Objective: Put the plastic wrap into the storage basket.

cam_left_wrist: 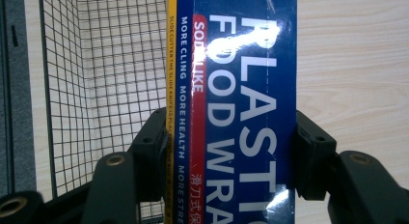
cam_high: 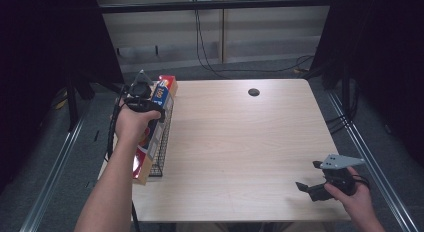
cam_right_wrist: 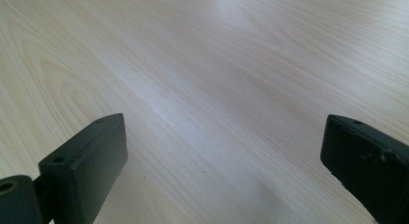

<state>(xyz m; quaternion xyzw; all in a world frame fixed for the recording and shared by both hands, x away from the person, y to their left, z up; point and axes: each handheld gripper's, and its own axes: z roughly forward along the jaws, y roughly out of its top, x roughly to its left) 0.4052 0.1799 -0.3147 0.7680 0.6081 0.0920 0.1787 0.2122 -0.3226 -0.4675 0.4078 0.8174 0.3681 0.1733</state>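
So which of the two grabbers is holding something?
The left gripper: its jaws clamp the plastic wrap box. The right gripper gapes over bare table.

The wrap box (cam_left_wrist: 231, 108) is a long, thin carton, mostly dark blue with big white "PLASTIC FOOD WRAP" lettering, a red strip and a yellow edge down one side. From the high view (cam_high: 162, 99) it sits lengthwise at the table's left edge, over the wire basket (cam_high: 161, 147), its far end tipped up. The left gripper (cam_left_wrist: 231, 159) has it pinched across the width, one jaw on each long side.
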